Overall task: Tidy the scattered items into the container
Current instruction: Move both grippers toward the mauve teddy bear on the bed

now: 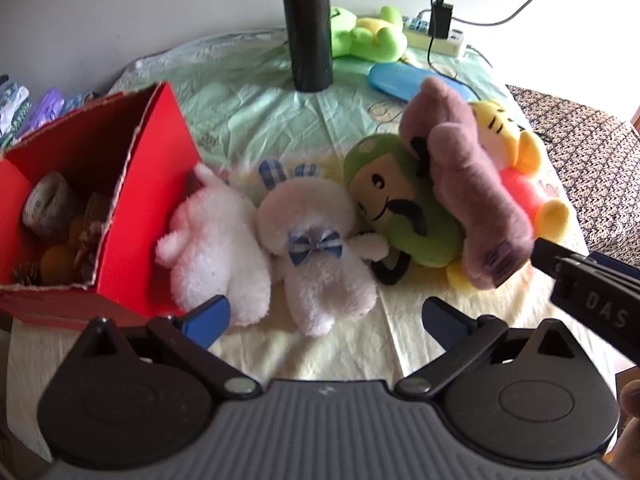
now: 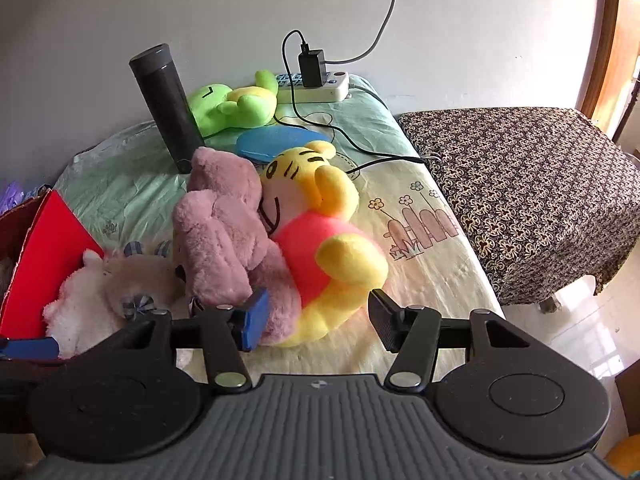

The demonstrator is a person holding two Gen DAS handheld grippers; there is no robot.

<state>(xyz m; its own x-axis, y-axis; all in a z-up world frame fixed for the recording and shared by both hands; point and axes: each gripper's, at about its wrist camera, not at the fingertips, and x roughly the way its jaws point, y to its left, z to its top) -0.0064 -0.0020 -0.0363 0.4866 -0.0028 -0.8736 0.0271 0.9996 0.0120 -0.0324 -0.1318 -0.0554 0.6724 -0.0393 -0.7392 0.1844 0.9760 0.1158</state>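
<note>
Home, likely a bedroom: cartoon-print sheet (image 2: 400, 216) under plush toys (image 2: 320, 240); patterned bedspread (image 2: 520, 200) right of sheet; power strip (image 2: 316, 88) at sheet's far edge, by plain wall.

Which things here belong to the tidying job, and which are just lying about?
Job: red box; white plush; bow-tie bunny; green moustache plush; purple plush; yellow tiger plush.

Probably lying about: black flask; power strip; blue case; patterned cloth.
</note>
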